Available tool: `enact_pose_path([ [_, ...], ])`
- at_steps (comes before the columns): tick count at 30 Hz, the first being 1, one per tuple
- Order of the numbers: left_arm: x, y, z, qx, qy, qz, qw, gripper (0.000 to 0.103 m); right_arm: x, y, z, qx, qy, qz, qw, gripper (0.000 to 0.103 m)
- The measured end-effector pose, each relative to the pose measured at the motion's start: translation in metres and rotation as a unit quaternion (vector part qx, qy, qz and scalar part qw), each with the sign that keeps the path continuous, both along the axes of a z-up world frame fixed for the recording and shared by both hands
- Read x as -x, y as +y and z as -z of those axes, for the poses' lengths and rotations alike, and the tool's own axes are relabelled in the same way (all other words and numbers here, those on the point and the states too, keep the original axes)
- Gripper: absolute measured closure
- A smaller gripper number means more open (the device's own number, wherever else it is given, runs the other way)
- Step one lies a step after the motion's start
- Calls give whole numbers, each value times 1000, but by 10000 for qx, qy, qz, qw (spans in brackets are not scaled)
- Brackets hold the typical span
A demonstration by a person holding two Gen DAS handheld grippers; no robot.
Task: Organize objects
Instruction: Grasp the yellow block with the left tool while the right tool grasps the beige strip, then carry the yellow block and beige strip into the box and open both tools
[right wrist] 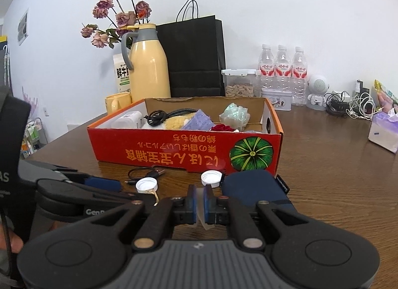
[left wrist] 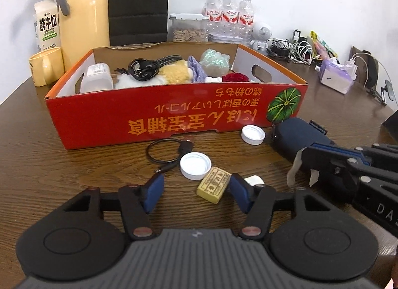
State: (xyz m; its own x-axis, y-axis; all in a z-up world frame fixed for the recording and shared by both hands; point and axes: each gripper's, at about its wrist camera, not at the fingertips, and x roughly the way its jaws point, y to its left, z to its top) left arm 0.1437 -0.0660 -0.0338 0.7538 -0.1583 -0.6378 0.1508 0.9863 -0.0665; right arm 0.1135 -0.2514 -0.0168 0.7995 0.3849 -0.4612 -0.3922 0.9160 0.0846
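With the left gripper (left wrist: 196, 190) half apart around the yellow block (left wrist: 212, 185), not yet touching, while the right gripper (right wrist: 198, 203) is together on nothing, the block may slide against the white cap (left wrist: 195, 166).

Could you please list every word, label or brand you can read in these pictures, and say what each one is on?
"鲜牛奶" and "FRESH MILK": milk carton.
Large orange characters, upside down, not reliably readable: red box.
"DA", cut off: right gripper.
"Gen", cut off: left gripper.
Red labels, too small: water bottles.
Stamped characters, blurred: yellow block.
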Motion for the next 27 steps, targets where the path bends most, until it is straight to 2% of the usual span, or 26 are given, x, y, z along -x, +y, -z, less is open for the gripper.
enact_pose_path([
  [3, 1, -1, 0, 84, -8, 121, 9999, 61, 1, 0, 1, 0, 2, -12, 10000, 98],
  [5, 3, -3, -1, 148, -6, 239, 9996, 75, 2, 1, 1, 0, 1, -15, 10000, 98],
  [8, 5, -6, 0, 105, -36, 231, 9997, 77, 2, 1, 2, 8, 7, -17, 10000, 98],
  [11, 7, -1, -2, 286, -63, 174, 9994, 78, 4, 2, 3, 18, 16, -17, 10000, 98],
  [19, 16, 3, -13, 372, -296, 131, 9988, 78, 4, 5, 0, 22, -24, -81, 10000, 98],
  [27, 23, 9, -46, 398, -921, 117, 9949, 78, -4, 14, -20, 35, -298, -160, 9994, 98],
])
